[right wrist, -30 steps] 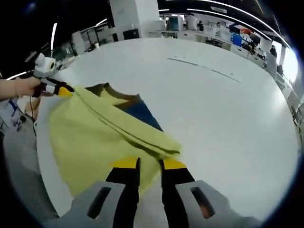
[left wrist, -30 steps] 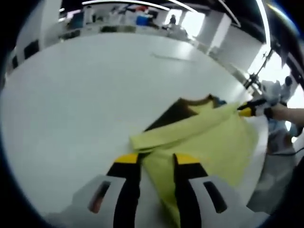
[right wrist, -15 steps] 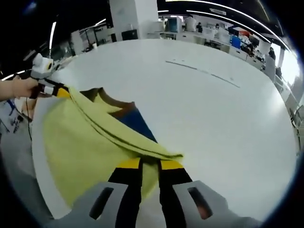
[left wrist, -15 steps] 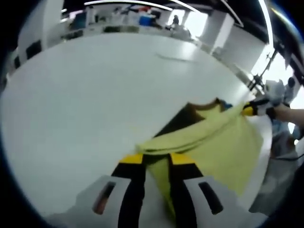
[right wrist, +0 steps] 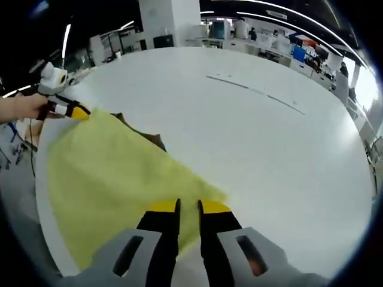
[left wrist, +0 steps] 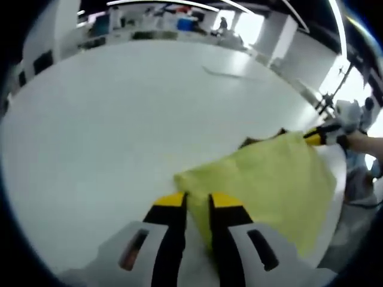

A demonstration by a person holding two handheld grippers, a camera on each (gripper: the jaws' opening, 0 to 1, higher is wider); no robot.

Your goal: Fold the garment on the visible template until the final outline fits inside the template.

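This looks like a large lab or open workshop hall. A very wide white table (right wrist: 251, 137) takes most of the near space. Far behind it stand rows of workbenches (right wrist: 269, 45) crowded with equipment, among them a blue box (left wrist: 185, 24); the details are too small to tell. Long strip lights (right wrist: 281, 21) run across a dark ceiling, and thick white pillars (right wrist: 161, 21) rise at the far side. On the right, bright windows (left wrist: 248, 27) let in daylight.
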